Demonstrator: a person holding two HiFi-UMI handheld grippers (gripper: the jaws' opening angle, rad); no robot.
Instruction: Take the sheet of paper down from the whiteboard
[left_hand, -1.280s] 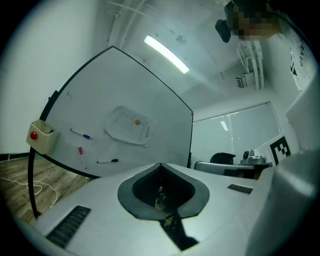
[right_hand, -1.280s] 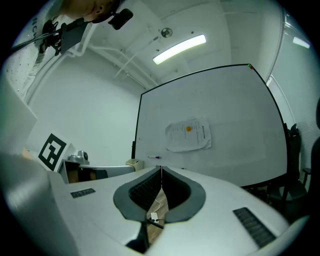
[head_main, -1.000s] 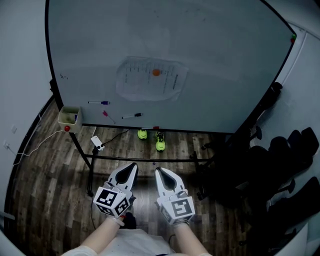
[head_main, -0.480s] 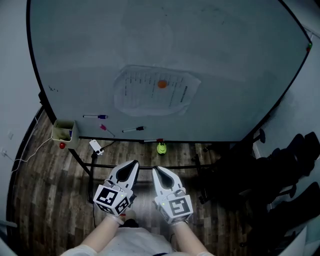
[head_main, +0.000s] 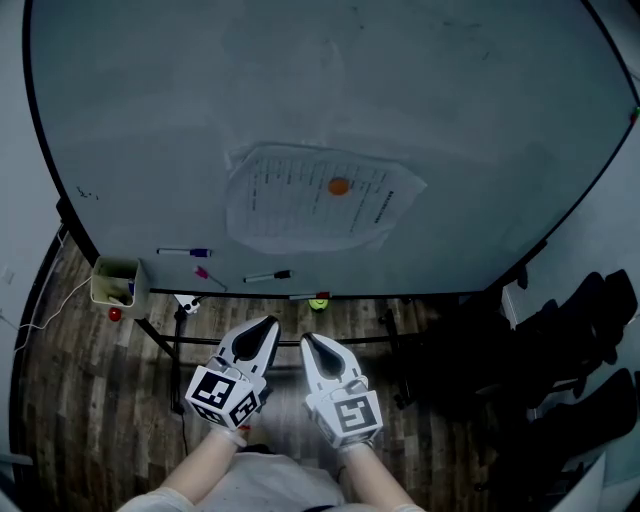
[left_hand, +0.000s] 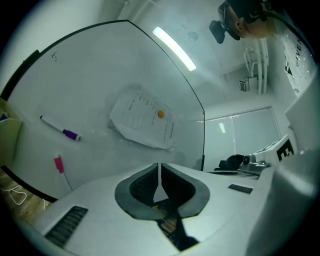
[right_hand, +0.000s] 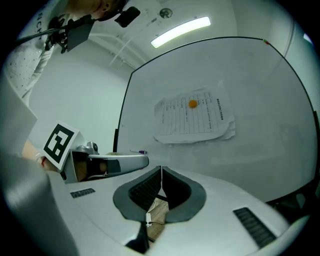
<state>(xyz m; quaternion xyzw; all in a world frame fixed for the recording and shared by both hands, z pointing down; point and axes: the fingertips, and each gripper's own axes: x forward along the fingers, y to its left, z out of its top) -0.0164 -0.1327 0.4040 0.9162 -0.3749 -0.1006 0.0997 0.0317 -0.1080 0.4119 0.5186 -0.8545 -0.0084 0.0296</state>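
at the lower left of the whiteboard (head_main: 300, 90), markers (head_main: 185, 252) are clinging just below the paper, so a low reach is risking knocking one off. the left hand-held gripper (head_main: 268, 325) is sitting at bottom centre, jaws together and empty. the right hand-held gripper (head_main: 308, 342) beside it is likewise closed on nothing. the sheet of paper (head_main: 310, 200) is hanging mid-frame, well apart from both, pinned by an orange magnet (head_main: 339, 186). tugging the crumpled sheet without freeing the magnet is probably risking a tear.
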